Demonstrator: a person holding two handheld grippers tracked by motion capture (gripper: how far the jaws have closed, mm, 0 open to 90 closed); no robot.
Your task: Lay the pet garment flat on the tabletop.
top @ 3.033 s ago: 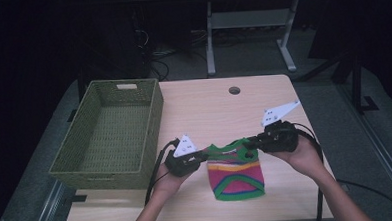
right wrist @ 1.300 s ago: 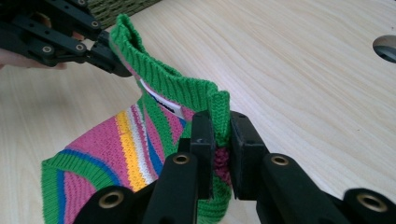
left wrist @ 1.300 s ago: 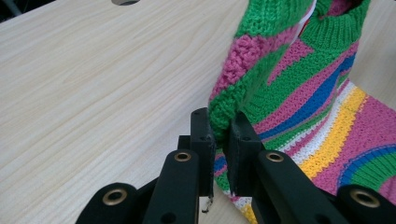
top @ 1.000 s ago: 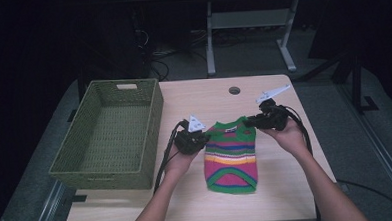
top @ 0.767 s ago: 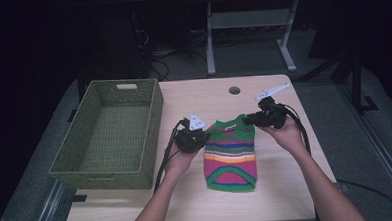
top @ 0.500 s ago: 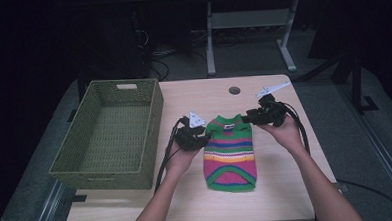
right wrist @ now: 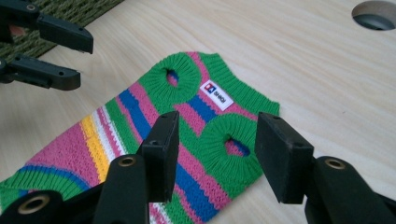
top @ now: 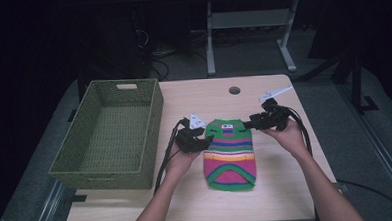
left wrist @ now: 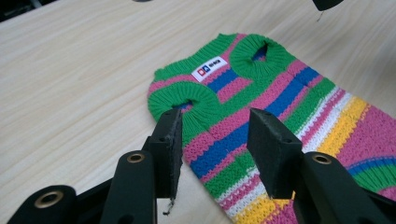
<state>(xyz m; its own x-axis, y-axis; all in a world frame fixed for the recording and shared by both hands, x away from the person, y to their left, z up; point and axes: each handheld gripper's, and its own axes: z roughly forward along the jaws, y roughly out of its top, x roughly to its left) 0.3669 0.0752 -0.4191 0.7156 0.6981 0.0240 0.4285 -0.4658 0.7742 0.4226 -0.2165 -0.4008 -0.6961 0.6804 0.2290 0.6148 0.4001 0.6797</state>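
Sweater [left wrist: 261,102] hem cut off at frame edge; label [right wrist: 215,95] print too small to read.

Your table [top: 283,197] is pale wood with a round hole [top: 234,90] near its far edge. On it you have a green woven basket [top: 110,137] at the left and a striped knit sweater [top: 230,153] lying flat near the middle, well apart from the hole.

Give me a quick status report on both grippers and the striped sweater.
Left gripper and right gripper open, jaws just been opening, nothing clamped. Striped sweater flat on table. Basket at left, out of the way.
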